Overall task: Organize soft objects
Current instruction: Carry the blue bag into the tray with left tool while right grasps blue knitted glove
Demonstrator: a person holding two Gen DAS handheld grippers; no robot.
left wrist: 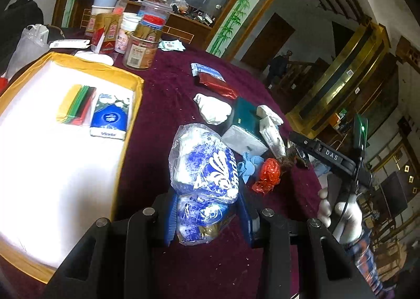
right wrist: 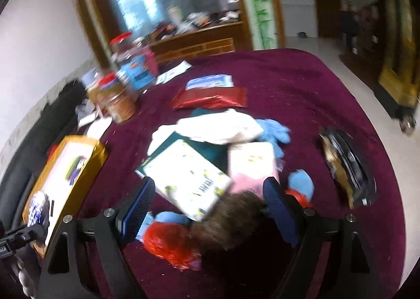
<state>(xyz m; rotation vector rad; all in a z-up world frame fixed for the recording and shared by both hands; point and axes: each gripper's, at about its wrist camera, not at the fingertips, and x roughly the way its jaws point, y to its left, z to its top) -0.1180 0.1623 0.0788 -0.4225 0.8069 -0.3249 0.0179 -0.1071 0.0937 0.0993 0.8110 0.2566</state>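
Over a maroon velvet tablecloth (left wrist: 168, 94), the left gripper (left wrist: 207, 217) pinches a crinkly blue-and-white plastic tissue pack (left wrist: 204, 165); the right gripper (right wrist: 210, 202) gapes wide and empty above glossy packets.

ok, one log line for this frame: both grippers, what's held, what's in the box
left gripper: shut on blue-white tissue pack | right gripper: open above pile | yellow-rimmed box: Vinda tissue packet, coloured sheets

Daylit room, one view sharp, one smeared

Window light glares off the white tray (left wrist: 52, 167) on the left; the right-wrist view is motion-blurred, and both bend darkly at the edges.
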